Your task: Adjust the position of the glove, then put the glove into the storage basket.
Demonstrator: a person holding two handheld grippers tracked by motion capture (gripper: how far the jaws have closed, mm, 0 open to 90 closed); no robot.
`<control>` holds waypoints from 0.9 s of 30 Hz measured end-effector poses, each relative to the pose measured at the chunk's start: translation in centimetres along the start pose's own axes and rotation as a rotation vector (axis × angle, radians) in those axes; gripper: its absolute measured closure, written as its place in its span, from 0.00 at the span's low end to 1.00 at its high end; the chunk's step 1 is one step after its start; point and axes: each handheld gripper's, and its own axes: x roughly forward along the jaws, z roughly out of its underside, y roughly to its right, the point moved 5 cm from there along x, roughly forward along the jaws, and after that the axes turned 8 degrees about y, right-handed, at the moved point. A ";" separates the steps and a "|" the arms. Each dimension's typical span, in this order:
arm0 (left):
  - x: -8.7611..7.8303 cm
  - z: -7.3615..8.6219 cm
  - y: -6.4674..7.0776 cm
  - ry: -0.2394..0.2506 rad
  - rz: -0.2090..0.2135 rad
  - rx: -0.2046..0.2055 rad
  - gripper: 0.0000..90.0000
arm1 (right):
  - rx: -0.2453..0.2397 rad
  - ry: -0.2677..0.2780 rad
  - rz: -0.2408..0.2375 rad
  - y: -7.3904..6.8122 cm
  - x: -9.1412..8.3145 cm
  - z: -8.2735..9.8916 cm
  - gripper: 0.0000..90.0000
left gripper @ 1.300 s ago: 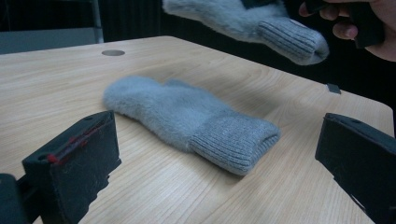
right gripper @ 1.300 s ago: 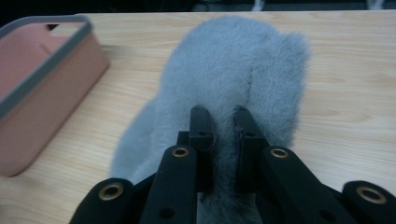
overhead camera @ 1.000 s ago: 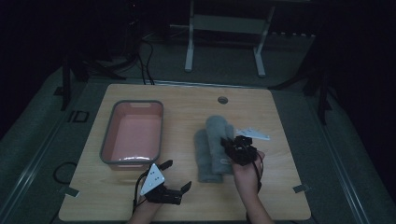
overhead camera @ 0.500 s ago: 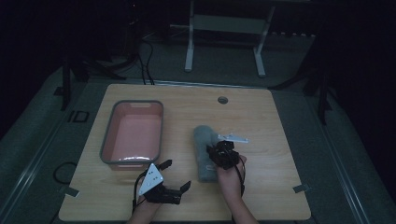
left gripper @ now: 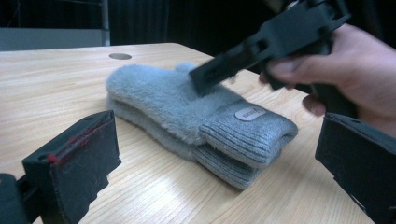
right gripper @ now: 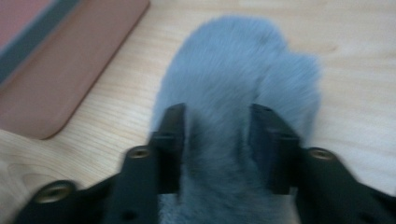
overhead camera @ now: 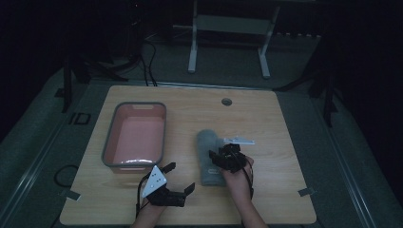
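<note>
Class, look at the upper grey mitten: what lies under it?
A second grey mitten lies under the upper mitten, its cuff and edge showing. The table beneath both is covered there.

Grey fuzzy mittens [overhead camera: 208, 155], stacked as a pair, are lying flat on the worktop, ribbed cuffs pointing toward six o'clock.

A fixed high camera looked forward and down over the whole table [overhead camera: 285, 118]; the left gripper camera sat low, close beside the mittens [left gripper: 196, 112], the right one right above them [right gripper: 233, 93], all three sharing them
</note>
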 end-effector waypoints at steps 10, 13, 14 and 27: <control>1.4 -1.6 0.0 -0.052 -0.014 -0.073 0.00 | -0.043 0.048 -0.122 3.2 -3.1 -1.0 0.16; 2.5 -2.7 0.1 -0.093 -0.006 -0.111 0.00 | -0.089 0.067 -0.154 4.2 -3.7 -1.3 0.16; 3.0 -3.1 0.1 -0.111 0.002 -0.104 0.00 | -0.087 0.113 -0.168 4.5 -4.1 -1.6 0.19; 9.0 -3.6 -2.6 -0.422 -0.138 -0.082 0.17 | -0.114 -0.026 -0.191 4.9 -2.7 -1.0 0.23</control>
